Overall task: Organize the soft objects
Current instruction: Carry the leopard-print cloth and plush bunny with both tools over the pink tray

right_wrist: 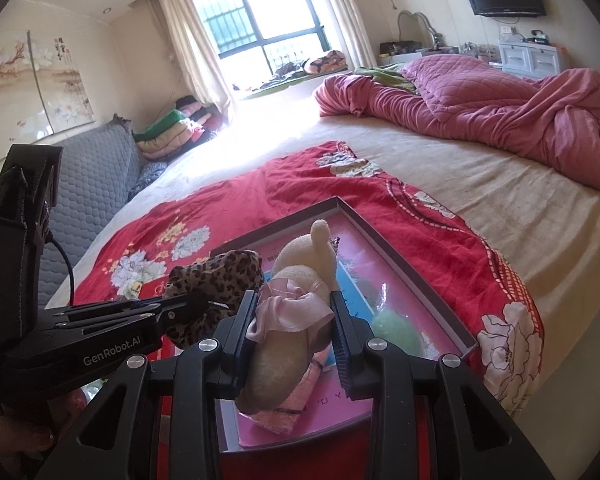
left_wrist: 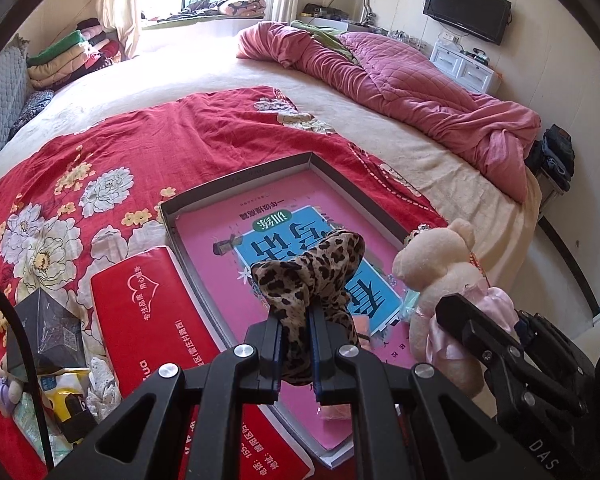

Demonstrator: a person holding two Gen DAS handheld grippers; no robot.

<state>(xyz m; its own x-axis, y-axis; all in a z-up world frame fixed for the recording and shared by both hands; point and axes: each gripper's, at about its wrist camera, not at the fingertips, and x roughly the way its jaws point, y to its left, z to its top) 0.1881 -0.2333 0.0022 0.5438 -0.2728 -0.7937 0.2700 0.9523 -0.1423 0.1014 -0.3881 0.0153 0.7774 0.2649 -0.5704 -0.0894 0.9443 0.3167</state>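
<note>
A bedroom formed the setting: a wide bed (left_wrist: pixel 204 76) bearing a red floral cloth (left_wrist: pixel 112 152) across the centre and left of the frame. Lower centre, the left gripper (left_wrist: pixel 296 344) pinched a leopard-print fabric piece (left_wrist: pixel 312 272) between its fingers, raised above a shallow grey-rimmed box (left_wrist: pixel 236 184) lined with a pink book cover. At lower right, the right gripper (right_wrist: pixel 294 336) clamped a cream plush bear (right_wrist: pixel 304 264) in a pink dress, also over the box. A red tissue pack (left_wrist: pixel 148 304) lay just beside the box, lower left. A pink quilt (left_wrist: pixel 400 80) was heaped upper right.
</note>
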